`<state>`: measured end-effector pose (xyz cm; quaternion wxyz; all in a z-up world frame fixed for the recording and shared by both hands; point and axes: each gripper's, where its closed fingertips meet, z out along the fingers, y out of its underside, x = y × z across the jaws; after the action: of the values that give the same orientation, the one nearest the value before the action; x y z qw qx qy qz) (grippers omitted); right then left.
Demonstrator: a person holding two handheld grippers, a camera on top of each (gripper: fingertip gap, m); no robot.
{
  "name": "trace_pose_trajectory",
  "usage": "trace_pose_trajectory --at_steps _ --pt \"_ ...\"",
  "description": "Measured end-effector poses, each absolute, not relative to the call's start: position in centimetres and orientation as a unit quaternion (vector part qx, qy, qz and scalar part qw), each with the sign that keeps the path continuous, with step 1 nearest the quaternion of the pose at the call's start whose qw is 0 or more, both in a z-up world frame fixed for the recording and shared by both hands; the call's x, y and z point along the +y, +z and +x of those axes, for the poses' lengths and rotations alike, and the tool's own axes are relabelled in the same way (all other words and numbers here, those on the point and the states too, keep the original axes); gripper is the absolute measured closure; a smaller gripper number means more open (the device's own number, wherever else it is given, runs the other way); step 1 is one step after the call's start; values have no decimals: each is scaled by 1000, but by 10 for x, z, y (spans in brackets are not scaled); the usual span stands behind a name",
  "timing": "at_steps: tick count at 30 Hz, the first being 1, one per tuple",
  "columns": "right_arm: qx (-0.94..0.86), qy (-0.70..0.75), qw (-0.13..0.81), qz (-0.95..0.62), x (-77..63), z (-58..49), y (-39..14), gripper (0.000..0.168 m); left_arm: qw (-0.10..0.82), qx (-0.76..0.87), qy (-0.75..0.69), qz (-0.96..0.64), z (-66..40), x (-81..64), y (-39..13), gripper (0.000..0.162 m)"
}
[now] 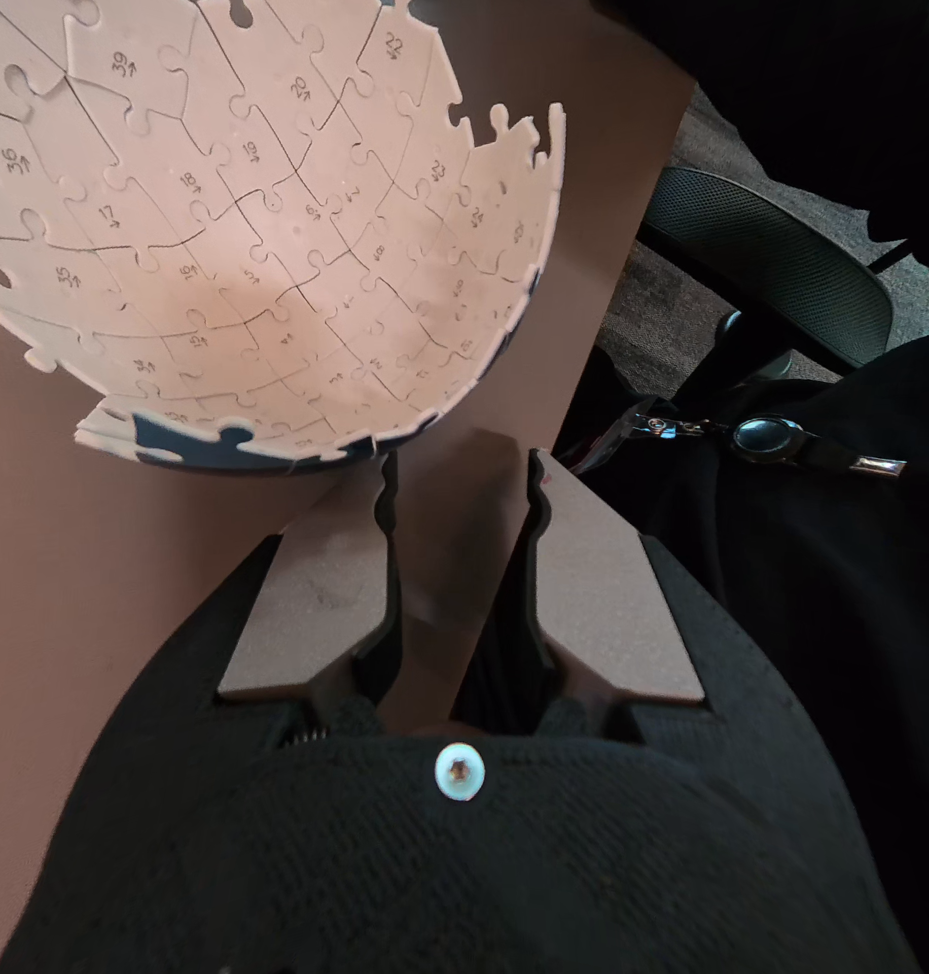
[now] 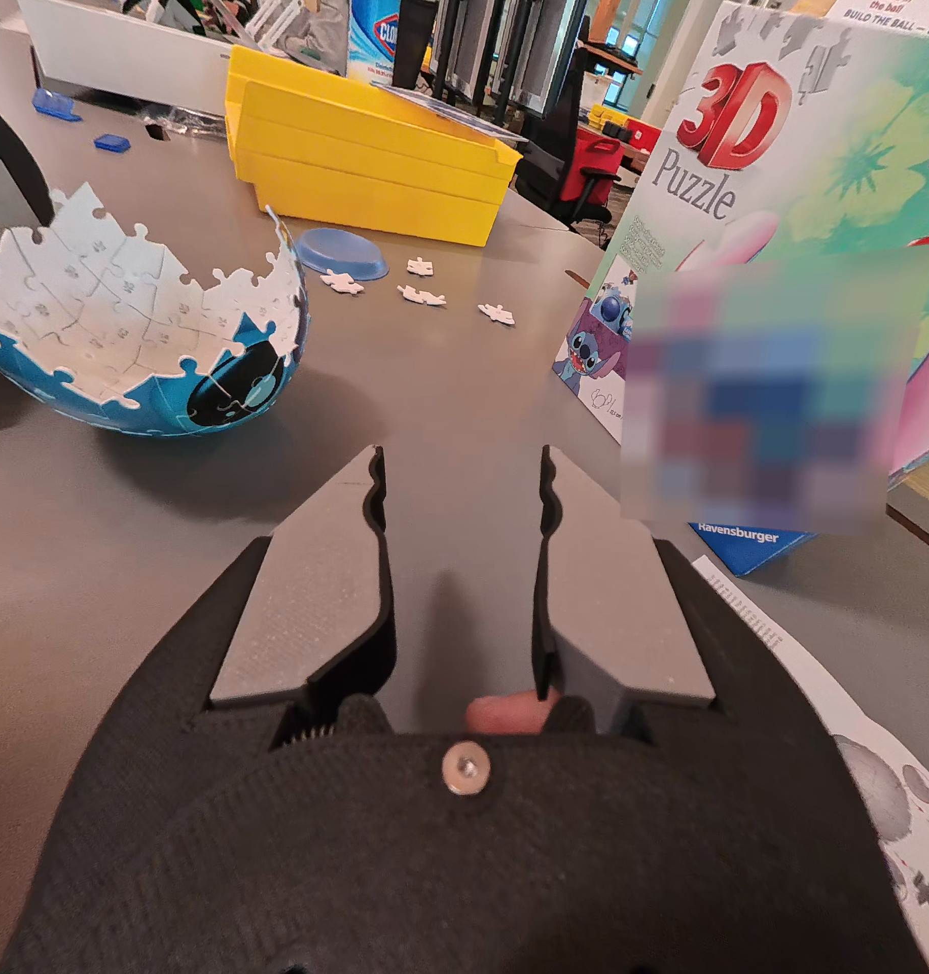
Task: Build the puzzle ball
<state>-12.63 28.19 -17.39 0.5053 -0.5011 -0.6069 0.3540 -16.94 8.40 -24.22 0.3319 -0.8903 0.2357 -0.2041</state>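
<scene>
The half-built puzzle ball [image 2: 136,337] sits on the table [image 2: 452,400], an open bowl of white pieces ahead and left of the right gripper [image 2: 462,464], whose jaws are spread and empty. It's just beyond the left gripper [image 1: 460,469] too, jaws likewise parted. Loose pieces [image 2: 423,295] lie farther ahead; the puzzle box [image 2: 768,211] stands to the right.

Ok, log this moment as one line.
left gripper: open, empty, near ball rim | right gripper: open, empty, over table | ball: part-built shell | loose pieces: on table
</scene>
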Motion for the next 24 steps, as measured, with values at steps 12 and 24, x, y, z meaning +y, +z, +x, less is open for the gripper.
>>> trace_pose_trajectory --at_steps 12,24 --pt "-599 359 504 -508 285 -126 -173 111 338 230 -210 -888 -172 77 -242 114" --pt "-626 373 493 -475 257 -127 -170 112 362 174 -197 -894 -229 75 -242 114"
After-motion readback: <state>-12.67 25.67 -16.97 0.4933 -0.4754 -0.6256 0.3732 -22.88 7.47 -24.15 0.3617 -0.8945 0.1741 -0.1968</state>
